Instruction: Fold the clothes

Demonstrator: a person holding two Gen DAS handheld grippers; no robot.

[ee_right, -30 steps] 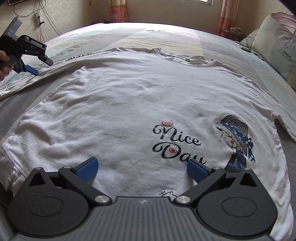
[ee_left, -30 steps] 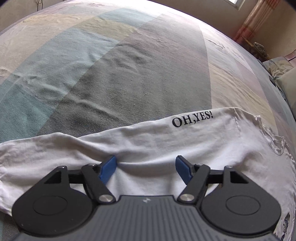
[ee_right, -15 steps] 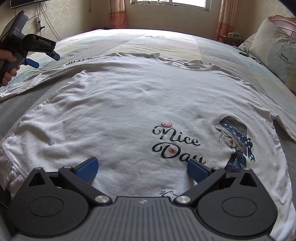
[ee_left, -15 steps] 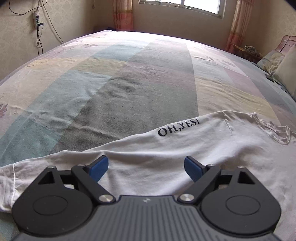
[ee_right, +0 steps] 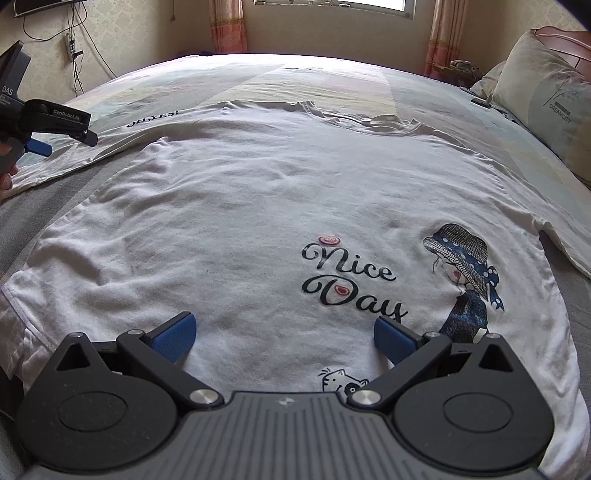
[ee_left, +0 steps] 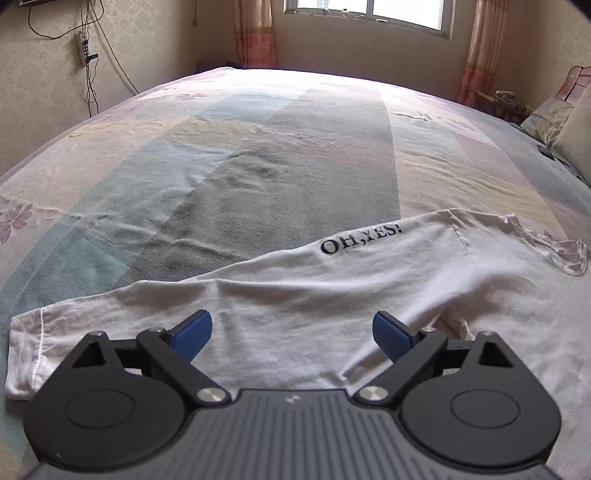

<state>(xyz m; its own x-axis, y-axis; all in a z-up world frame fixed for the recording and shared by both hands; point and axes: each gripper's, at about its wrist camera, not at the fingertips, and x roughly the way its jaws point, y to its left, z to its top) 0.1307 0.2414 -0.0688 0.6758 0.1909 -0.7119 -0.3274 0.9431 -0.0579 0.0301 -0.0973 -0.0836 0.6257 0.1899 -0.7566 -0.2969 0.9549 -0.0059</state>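
Item: white cotton long-sleeved T-shirt (ee_right: 258,206), printed "Nice Day", spread flat, front up, on patchwork bed (ee_left: 295,166). Light, limp, likely to wrinkle; best pinched at hem or sleeve cuff. Left hand-held gripper (ee_left: 291,332) opening, empty; right hand-held gripper (ee_right: 284,334) spread, empty.

The T-shirt (ee_right: 240,221) is white, with black script lettering, red heart accents and a printed figure in a blue polka-dot hat. Its sleeve (ee_left: 258,295) carries black text. The bedspread (ee_left: 295,155) shows pastel blocks and a grey stripe. The curtains (ee_left: 255,33) are orange-pink.
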